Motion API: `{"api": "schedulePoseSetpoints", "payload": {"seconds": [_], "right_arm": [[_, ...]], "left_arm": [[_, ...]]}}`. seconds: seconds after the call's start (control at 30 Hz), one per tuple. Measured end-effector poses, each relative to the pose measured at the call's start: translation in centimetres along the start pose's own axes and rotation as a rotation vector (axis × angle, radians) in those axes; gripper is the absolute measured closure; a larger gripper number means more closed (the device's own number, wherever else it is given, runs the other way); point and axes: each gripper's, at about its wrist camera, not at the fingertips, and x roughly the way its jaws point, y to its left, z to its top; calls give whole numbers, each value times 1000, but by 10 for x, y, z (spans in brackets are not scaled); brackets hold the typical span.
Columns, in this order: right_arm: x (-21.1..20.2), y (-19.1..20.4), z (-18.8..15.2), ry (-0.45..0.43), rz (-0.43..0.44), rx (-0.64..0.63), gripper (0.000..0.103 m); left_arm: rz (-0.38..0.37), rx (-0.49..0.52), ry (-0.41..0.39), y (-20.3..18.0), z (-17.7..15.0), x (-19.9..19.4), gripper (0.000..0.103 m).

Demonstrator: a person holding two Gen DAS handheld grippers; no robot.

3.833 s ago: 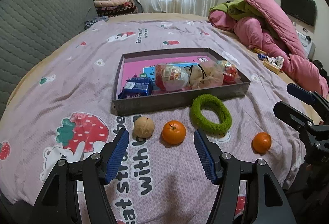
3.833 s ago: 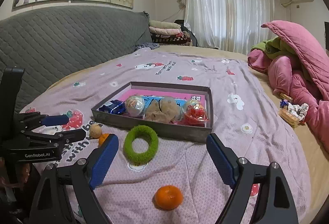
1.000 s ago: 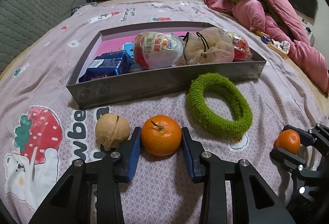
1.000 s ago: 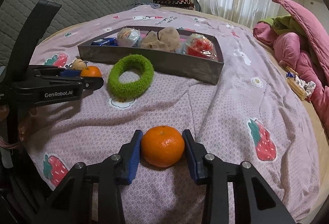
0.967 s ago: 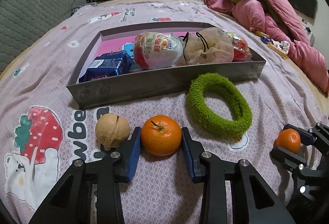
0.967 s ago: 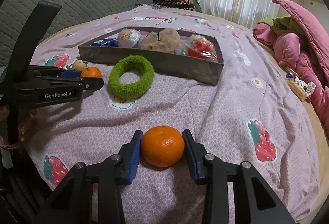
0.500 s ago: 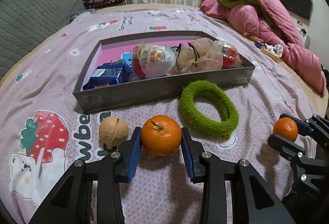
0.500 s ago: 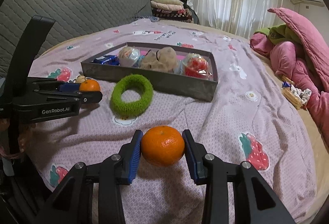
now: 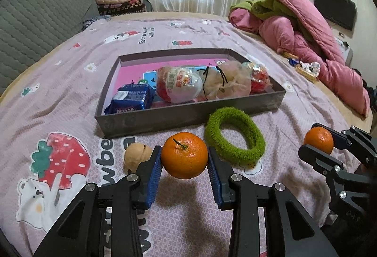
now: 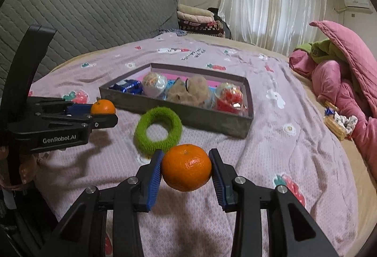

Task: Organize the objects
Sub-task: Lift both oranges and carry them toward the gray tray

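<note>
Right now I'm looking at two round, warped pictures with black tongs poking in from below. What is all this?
No robot: a person holds a hand tool in each hand, each with a camera looking along its two fingers. One picture comes from the left claw, one from the right claw. Each grips its own tangerine, the left one and the right one, lifted clear of the bed sheet. On the sheet lie a green ring, a walnut and a grey tray of wrapped snacks.
</note>
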Motion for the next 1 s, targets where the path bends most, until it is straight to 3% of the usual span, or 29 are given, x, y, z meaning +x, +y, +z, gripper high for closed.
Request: {"api": "schedulePoseSetpoints", "payload": {"seconds": [1.0], "right_arm": [[7, -4, 60, -126, -6, -36, 63]], "left_arm": [[17, -31, -103, 18, 45, -17, 65]]}}
